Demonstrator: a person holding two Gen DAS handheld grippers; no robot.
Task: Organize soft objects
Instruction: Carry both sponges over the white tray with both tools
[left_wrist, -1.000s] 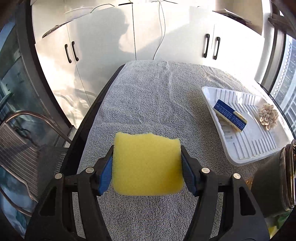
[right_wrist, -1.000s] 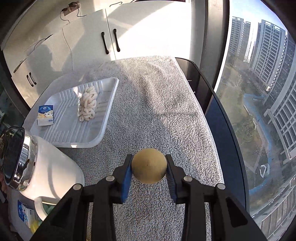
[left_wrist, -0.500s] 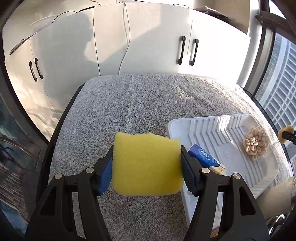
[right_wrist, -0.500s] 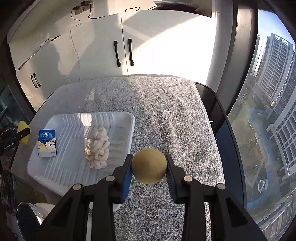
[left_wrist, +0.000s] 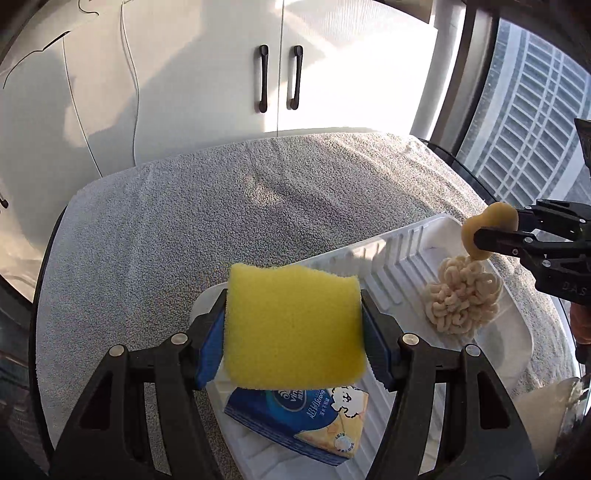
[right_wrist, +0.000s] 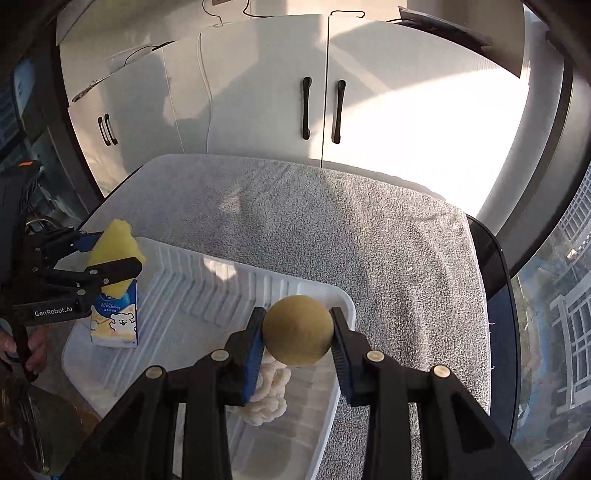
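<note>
My left gripper (left_wrist: 293, 325) is shut on a yellow sponge (left_wrist: 293, 321) and holds it above the near left end of a white ribbed tray (left_wrist: 399, 254), over a blue tissue pack (left_wrist: 295, 421). My right gripper (right_wrist: 297, 336) is shut on a tan foam ball (right_wrist: 297, 336) above the tray's right end (right_wrist: 207, 291), over a cream knotted rope toy (right_wrist: 266, 395). The rope toy (left_wrist: 461, 295) and ball (left_wrist: 487, 229) also show in the left wrist view. The sponge (right_wrist: 114, 254) and tissue pack (right_wrist: 116, 317) show in the right wrist view.
The tray lies on a grey towel (left_wrist: 221, 206) that covers the table. White cabinets (right_wrist: 321, 92) stand behind. A window (left_wrist: 535, 110) is on the right. A metal-lidded jar (right_wrist: 33, 428) stands at the near left in the right wrist view.
Both grippers have moved over the tray with their objects still held. The sponge now hangs over the tissue pack and the ball over the rope toy.
</note>
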